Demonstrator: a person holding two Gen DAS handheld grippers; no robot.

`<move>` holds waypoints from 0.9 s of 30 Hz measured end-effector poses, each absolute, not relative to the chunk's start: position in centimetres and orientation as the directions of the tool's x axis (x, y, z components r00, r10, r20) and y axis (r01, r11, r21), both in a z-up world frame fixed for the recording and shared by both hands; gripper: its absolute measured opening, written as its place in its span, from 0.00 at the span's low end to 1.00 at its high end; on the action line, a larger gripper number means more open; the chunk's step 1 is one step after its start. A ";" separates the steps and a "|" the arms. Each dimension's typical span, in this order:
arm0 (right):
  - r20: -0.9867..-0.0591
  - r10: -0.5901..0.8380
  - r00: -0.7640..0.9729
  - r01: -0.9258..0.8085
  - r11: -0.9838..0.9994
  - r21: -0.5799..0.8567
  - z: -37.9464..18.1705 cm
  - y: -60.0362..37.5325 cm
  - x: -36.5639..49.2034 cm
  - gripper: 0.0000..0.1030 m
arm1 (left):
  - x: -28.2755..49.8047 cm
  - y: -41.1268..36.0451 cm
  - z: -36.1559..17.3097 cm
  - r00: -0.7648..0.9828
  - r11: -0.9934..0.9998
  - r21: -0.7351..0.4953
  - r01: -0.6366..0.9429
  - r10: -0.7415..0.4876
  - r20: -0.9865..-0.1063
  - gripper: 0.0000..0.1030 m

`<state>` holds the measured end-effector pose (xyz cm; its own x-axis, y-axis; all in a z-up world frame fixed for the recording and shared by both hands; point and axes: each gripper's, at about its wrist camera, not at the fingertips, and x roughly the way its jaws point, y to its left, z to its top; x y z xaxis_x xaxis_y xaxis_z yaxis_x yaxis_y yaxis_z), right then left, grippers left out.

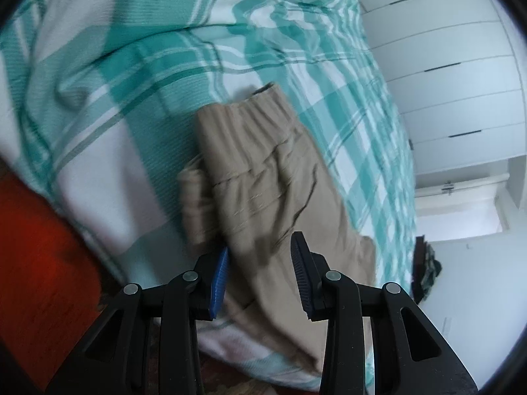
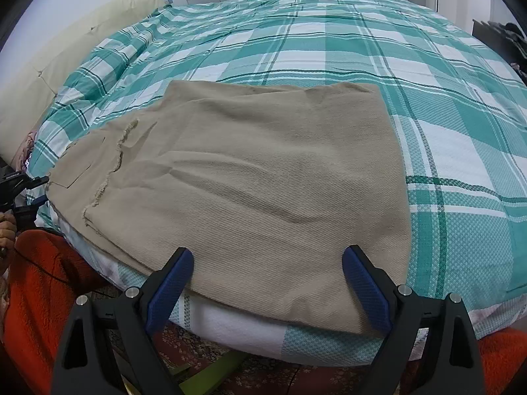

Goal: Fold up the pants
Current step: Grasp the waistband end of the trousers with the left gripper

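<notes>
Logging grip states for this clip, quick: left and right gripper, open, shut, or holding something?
Left gripper: jaws apart over the pants, nothing pinched.
Right gripper: wide open above the pants, holding nothing.

Both wrist cameras look steeply down, close over the pants (image 2: 250, 177), sharing the bed (image 2: 362, 49); left view blurred.

Bedspread (image 2: 428, 65) beyond pants (image 2: 263, 171) lies open; headboard (image 2: 66, 49) bounds left.

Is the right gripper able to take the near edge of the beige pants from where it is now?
Probably yes. The right gripper stands open, its fingers on either side of the near edge of the pants at the edge of the bed. Nothing lies between the fingers and the cloth.
</notes>
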<state>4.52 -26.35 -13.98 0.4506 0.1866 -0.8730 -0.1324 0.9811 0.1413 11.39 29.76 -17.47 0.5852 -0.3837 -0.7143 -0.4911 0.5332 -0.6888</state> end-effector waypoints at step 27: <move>-0.874 0.174 0.454 -0.140 0.982 0.123 -14.1 -26.2 4.5 0.93 | 10.5 32.1 -18.2 0.656 0.491 -0.720 -0.490 -0.335 -0.676 0.58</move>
<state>4.46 -26.17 -14.12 0.4540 0.1743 -0.8738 -0.1404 0.9824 0.1230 10.53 32.11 -18.20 0.6565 -0.3352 -0.6758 -0.4904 0.4911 -0.7199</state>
